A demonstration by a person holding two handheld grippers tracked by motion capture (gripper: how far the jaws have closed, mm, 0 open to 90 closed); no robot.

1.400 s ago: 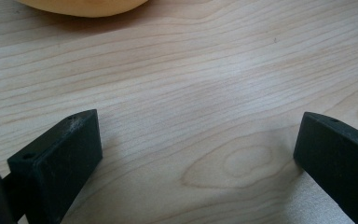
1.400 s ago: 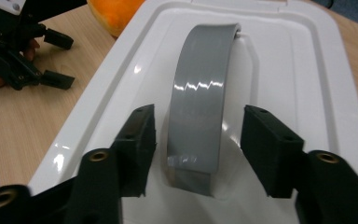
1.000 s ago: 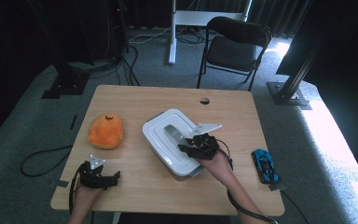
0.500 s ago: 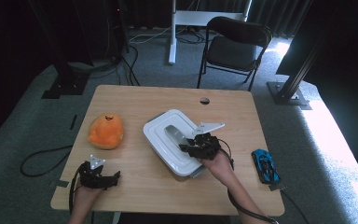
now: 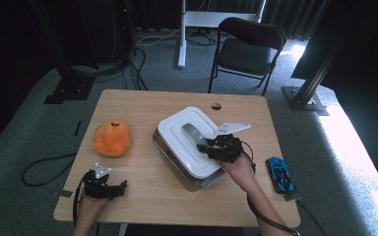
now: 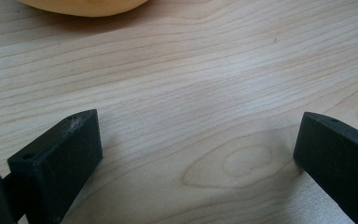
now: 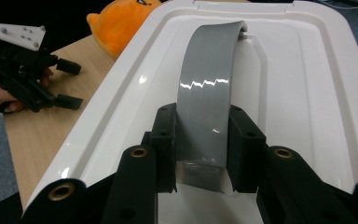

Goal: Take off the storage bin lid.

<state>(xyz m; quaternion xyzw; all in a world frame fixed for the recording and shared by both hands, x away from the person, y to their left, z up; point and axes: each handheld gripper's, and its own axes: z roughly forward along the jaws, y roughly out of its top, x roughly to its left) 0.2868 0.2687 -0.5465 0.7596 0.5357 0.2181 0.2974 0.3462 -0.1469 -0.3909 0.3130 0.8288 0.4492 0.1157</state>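
Jaws of the right gripper (image 7: 200, 154) stand clamped on the grey handle (image 7: 205, 102) of the white lid (image 7: 307, 93), one pad on each side of the strap near its nearer end. In the right gripper view the handle arches up off the lid's recessed top, which suggests the pull is under way. From the high view the lid (image 5: 177, 132) appears to sit on the metal container (image 5: 189, 179) at the table's middle, slightly askew, with the container's rim showing along its nearer edge; whether it has lifted free cannot be told. Judgement: the grasp is made, while removal and setting the lid down remain. The left gripper (image 5: 109, 189) rests low near the table's front left corner, jaws spread wide over bare wood in the left gripper view, holding nothing. An orange plush toy (image 5: 111, 137) lies left of the container, apart from it. A blue toy car (image 5: 279, 173) lies at the table's (image 5: 142, 101) right edge, beside the right forearm.
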